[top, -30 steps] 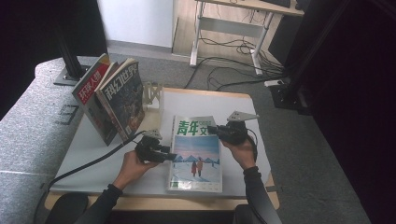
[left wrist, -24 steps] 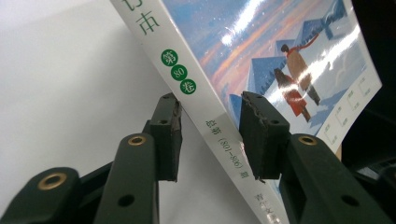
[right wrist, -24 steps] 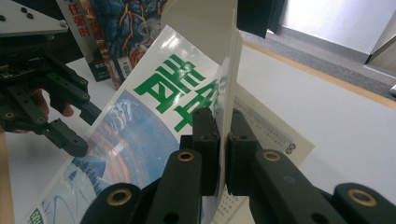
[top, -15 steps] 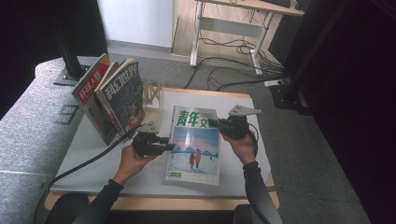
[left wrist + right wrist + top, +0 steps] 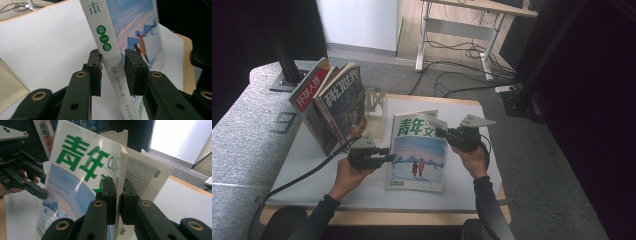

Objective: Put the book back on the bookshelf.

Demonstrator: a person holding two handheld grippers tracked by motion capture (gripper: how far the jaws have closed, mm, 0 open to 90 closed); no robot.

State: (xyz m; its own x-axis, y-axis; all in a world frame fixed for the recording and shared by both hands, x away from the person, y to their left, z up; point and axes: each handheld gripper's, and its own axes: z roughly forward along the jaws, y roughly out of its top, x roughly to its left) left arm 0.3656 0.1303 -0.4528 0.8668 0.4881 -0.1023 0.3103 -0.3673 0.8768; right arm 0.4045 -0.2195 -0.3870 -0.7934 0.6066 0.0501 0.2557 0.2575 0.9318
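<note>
Two black two-jaw grippers hold one glossy, green-titled magazine (image 5: 418,152) tilted up off the white table sheet (image 5: 312,160). The right gripper (image 5: 119,195) is pinched tight on the thin page edge at the far right. The left gripper (image 5: 113,67) has just been closing around the flat white spine, pads just beside it. Upright magazines (image 5: 334,105) lean far left; bare sheet lies near.
</note>
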